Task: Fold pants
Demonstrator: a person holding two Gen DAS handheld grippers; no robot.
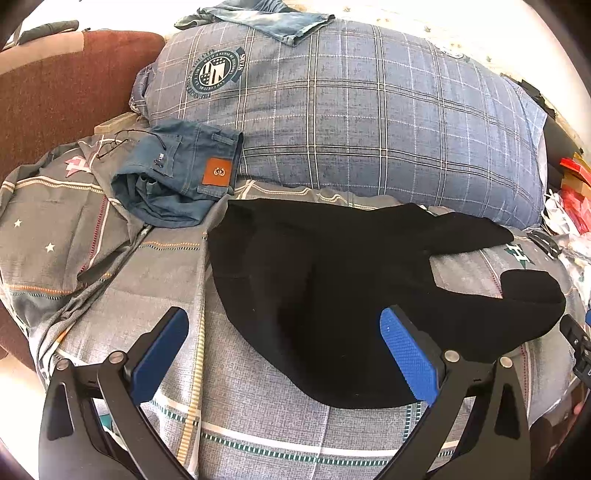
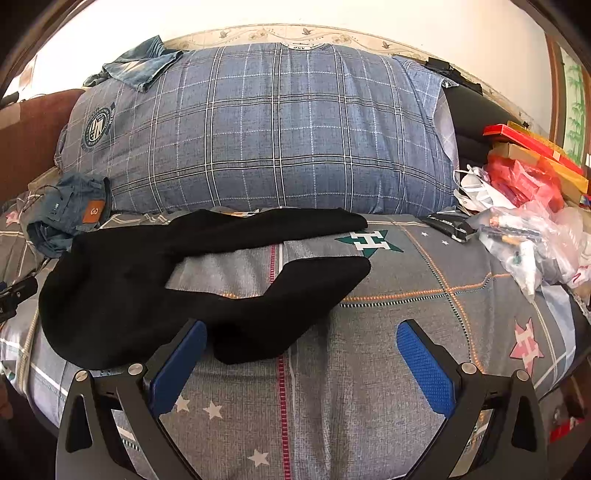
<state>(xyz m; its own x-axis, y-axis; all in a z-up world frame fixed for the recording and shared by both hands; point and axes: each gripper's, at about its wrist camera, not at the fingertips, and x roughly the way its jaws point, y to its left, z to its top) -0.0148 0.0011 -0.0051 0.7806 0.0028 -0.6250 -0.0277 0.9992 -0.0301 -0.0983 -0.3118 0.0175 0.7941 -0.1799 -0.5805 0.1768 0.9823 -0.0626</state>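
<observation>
Left wrist view: my left gripper (image 1: 284, 347) hangs over the bed (image 1: 258, 424) with its jaws spread wide and nothing between them. The black pants (image 1: 332, 280) lie flat on the grey patterned cover, waist end toward my left, the two legs running off to my right and parted in a V. My right blue pad (image 1: 410, 358) sits over the near edge of the pants; my left pad is over bare cover. I cannot tell whether either pad touches the cloth. Behind the pants lies a big blue plaid pillow (image 1: 351, 122). A folded pair of jeans (image 1: 181, 177) with a brown patch rests just beside the pillow, near the waist end of the pants, and a wire (image 1: 125, 142) lies across its far corner. More denim (image 1: 266, 18) sits on top of the pillow.

From the right wrist, my right gripper (image 2: 301, 358) is likewise wide open and empty. Its left pad (image 2: 177, 369) is over the near edge of the pants (image 2: 122, 288), close to the nearer leg; the right pad is over bare cover. The pillow (image 2: 258, 129) fills the back, the jeans (image 2: 70, 214) lie at far left, and a heap of plastic bags (image 2: 528, 240) and red boxes (image 2: 517, 144) sits at the right edge of the bed (image 2: 369, 406).
</observation>
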